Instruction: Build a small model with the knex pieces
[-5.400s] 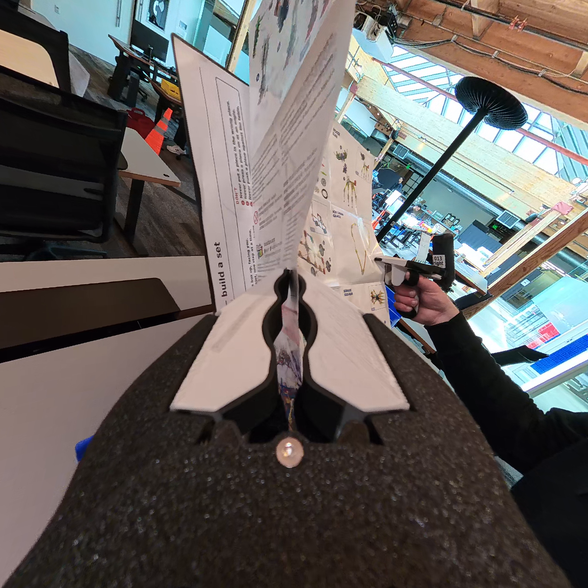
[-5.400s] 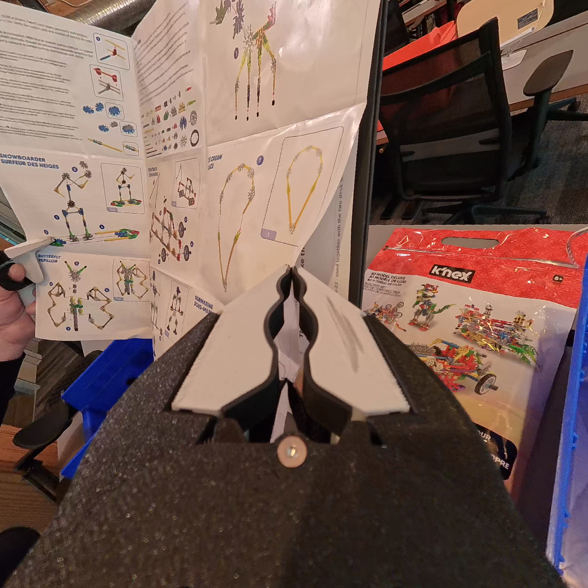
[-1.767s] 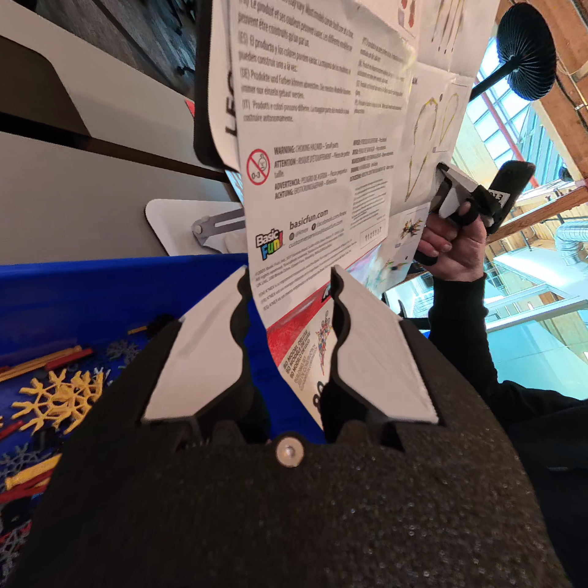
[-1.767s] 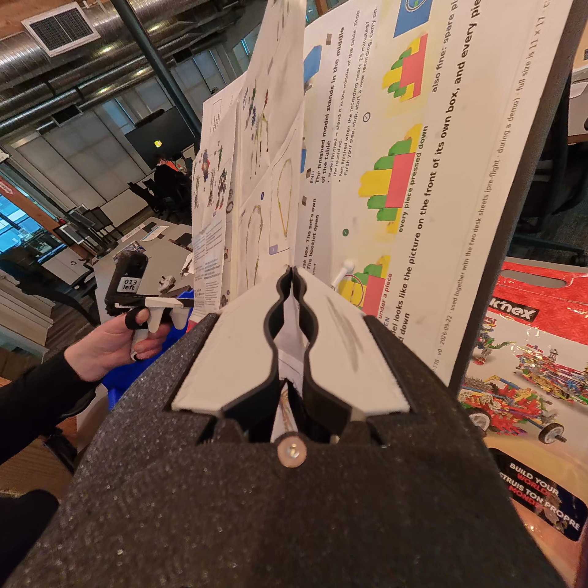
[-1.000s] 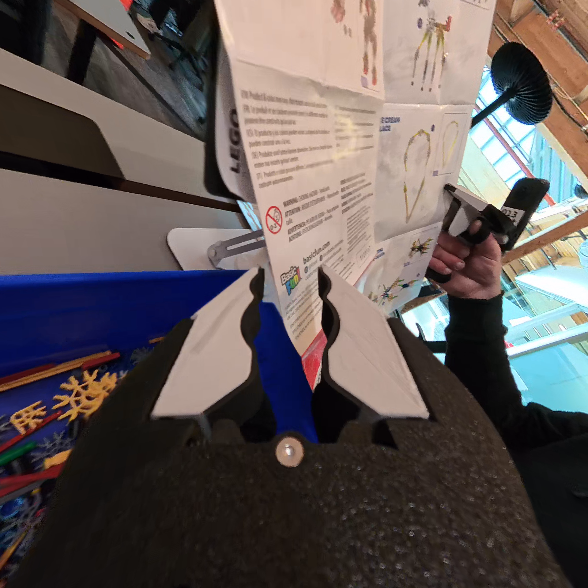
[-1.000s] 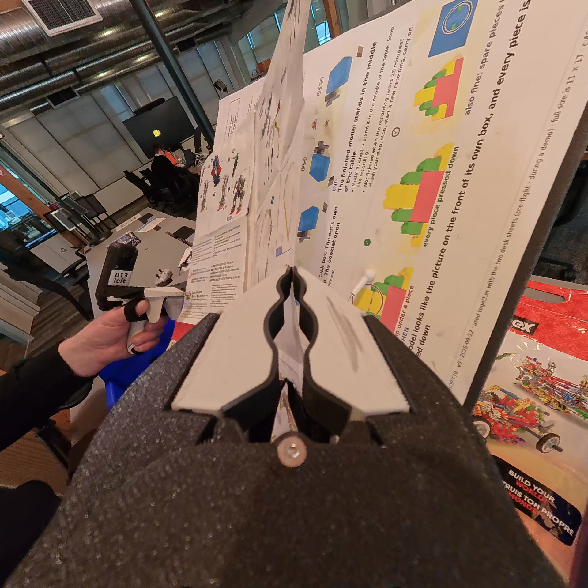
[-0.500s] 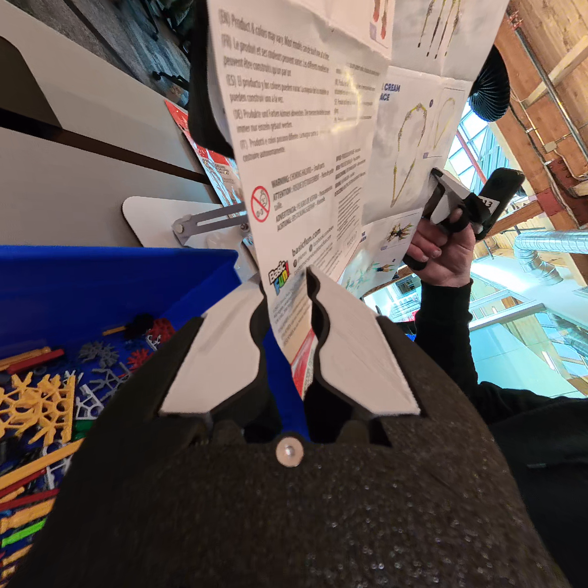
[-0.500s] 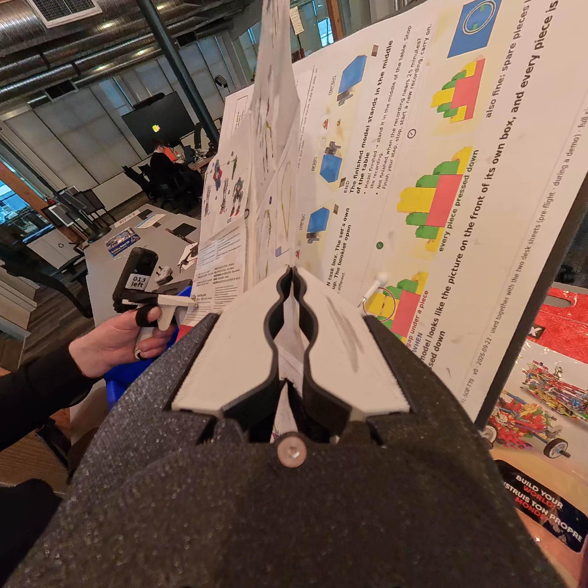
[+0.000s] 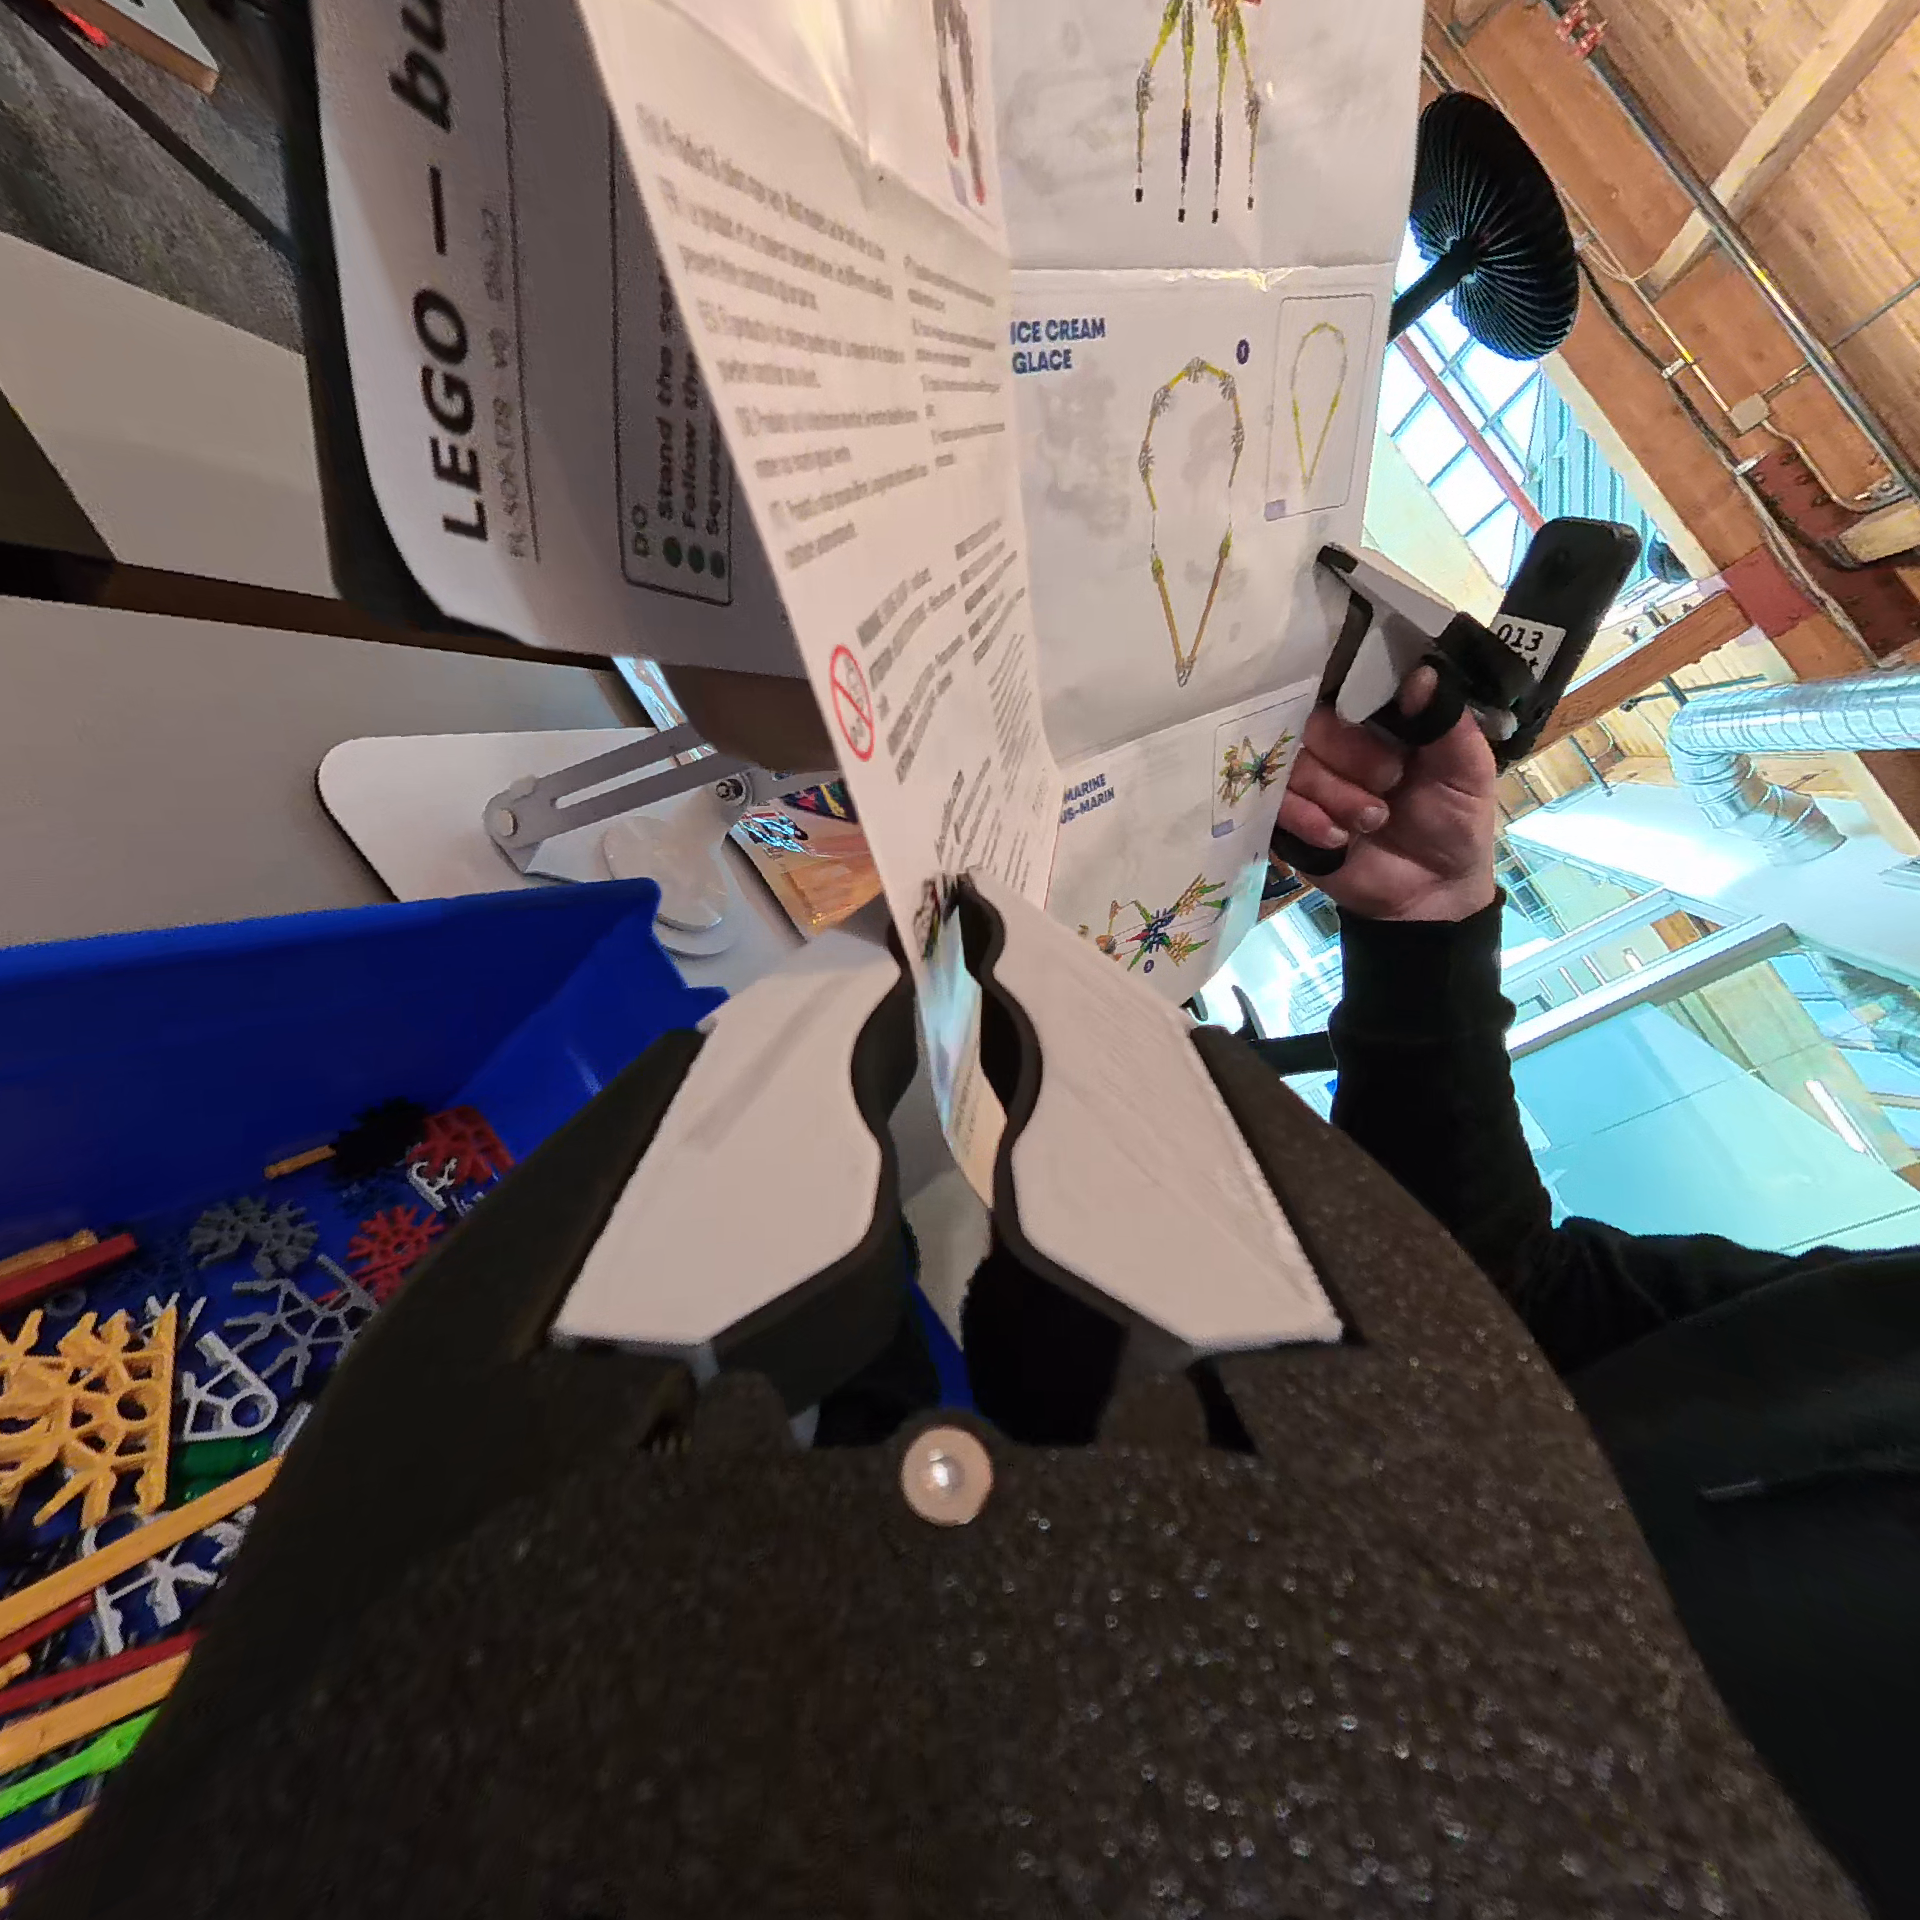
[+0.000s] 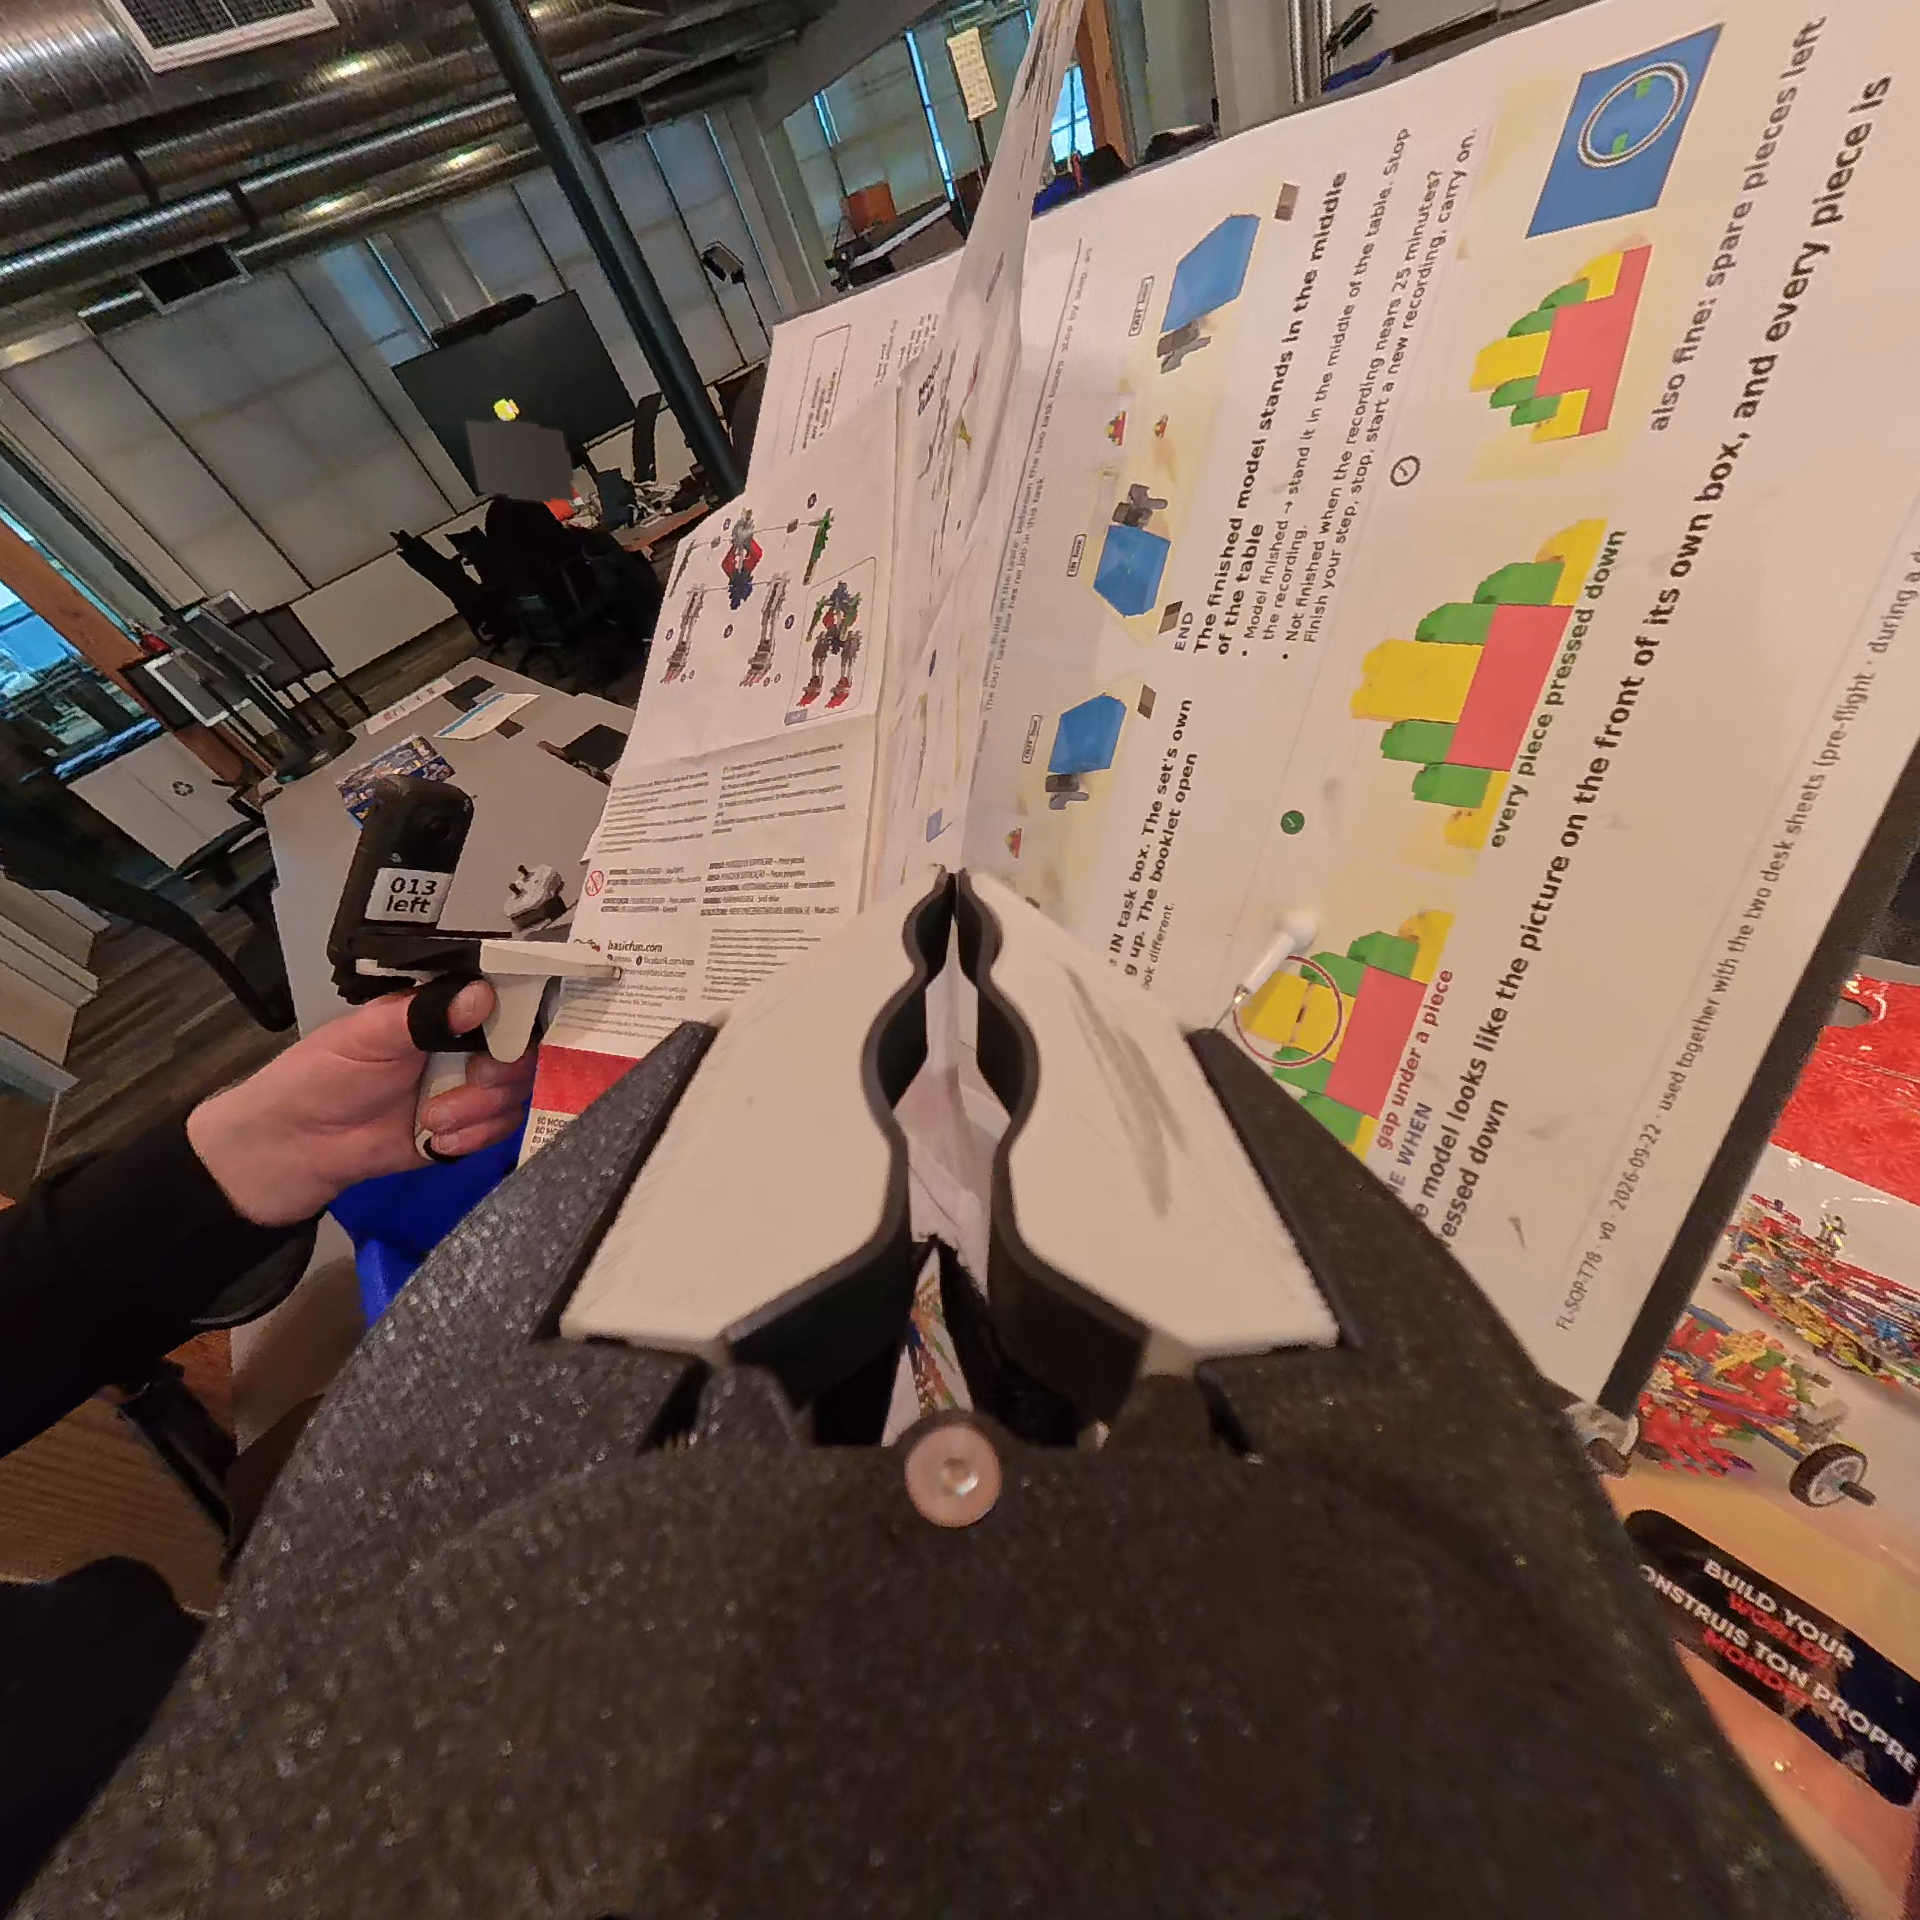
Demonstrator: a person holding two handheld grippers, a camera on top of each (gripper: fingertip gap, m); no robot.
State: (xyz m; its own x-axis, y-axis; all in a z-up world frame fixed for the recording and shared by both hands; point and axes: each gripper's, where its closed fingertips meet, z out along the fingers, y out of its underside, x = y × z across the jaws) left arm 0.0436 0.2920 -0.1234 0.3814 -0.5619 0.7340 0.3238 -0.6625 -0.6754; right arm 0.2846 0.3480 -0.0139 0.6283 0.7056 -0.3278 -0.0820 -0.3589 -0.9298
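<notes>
Above blue bin [image 9: 312, 997] | both claws pinching printed instruction sheet [image 9: 1122, 468]

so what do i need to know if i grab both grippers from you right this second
Left gripper: shut on the instruction sheet, at its lower corner.
Right gripper: shut on the sheet's opposite edge.
The sheet is unfolded and held up in the air between the two, in front of the white board on its stand; it rests on nothing.
The blue bin of building pieces sits below the left gripper. The red bag lies by the board's foot, on the right gripper's side.
</notes>
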